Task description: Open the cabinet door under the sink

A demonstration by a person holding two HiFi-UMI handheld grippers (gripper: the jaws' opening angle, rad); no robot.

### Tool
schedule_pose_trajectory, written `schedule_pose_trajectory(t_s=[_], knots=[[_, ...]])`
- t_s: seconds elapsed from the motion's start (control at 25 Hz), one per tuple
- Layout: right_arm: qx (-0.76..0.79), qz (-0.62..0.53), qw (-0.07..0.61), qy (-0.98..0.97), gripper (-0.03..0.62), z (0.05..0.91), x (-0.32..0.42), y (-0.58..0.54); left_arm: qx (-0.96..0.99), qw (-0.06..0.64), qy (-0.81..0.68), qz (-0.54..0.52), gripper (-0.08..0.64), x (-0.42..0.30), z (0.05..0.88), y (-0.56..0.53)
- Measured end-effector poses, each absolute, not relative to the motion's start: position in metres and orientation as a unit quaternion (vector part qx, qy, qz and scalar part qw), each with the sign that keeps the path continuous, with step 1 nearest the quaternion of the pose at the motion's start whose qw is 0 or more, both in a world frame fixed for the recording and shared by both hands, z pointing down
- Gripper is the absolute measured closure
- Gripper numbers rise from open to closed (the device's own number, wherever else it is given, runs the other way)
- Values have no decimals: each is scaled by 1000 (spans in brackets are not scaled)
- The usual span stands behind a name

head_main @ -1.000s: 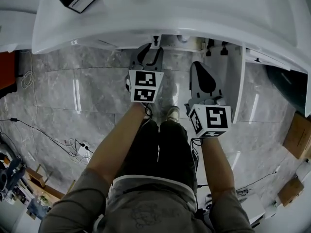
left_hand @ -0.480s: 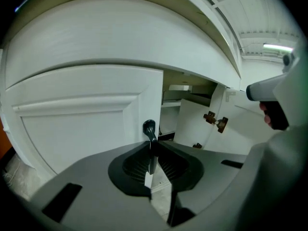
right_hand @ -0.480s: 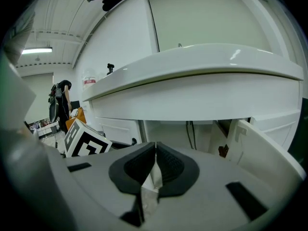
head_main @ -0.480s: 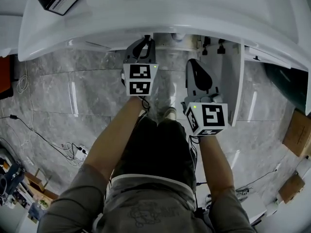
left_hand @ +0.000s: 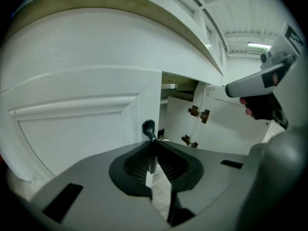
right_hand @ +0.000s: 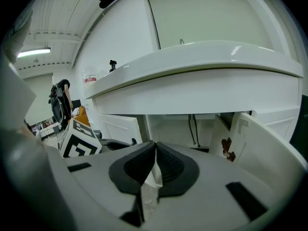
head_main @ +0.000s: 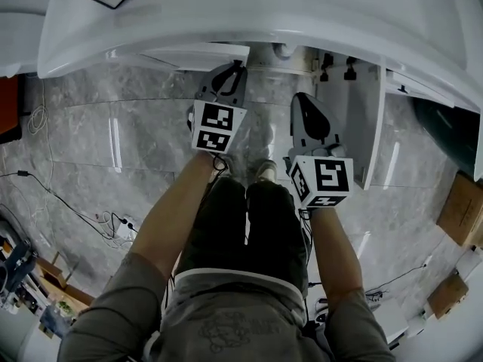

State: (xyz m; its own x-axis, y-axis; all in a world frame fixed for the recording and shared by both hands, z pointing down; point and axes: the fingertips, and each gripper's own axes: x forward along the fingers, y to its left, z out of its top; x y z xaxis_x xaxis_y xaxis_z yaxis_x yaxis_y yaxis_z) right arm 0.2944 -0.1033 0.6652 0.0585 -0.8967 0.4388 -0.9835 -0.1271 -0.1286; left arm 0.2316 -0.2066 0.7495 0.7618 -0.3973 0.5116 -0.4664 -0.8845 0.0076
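The left tool [left_hand: 152, 146] has just squeezed shut on the black knob [left_hand: 148, 128] of the left cabinet door [left_hand: 82, 129] under the sink [head_main: 264, 21]. That door now sticks out a bit more than before, so I think opening has begun. The right tool [right_hand: 155, 150] is clenched and empty.

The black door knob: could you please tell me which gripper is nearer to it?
Left. The left gripper has just been closing its jaws, the knob between them; the right gripper, shut, is off to its right.

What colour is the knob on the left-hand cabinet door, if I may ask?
The knob is black; the left gripper view shows it best.
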Motion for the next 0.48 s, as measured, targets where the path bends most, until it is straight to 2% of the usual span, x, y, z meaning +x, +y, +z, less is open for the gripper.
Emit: schedule_pose_trajectory(t_s=[0.48], knots=[[691, 236, 120, -673, 560, 663, 244, -93, 948, 58, -165, 267, 508, 171, 753, -149]])
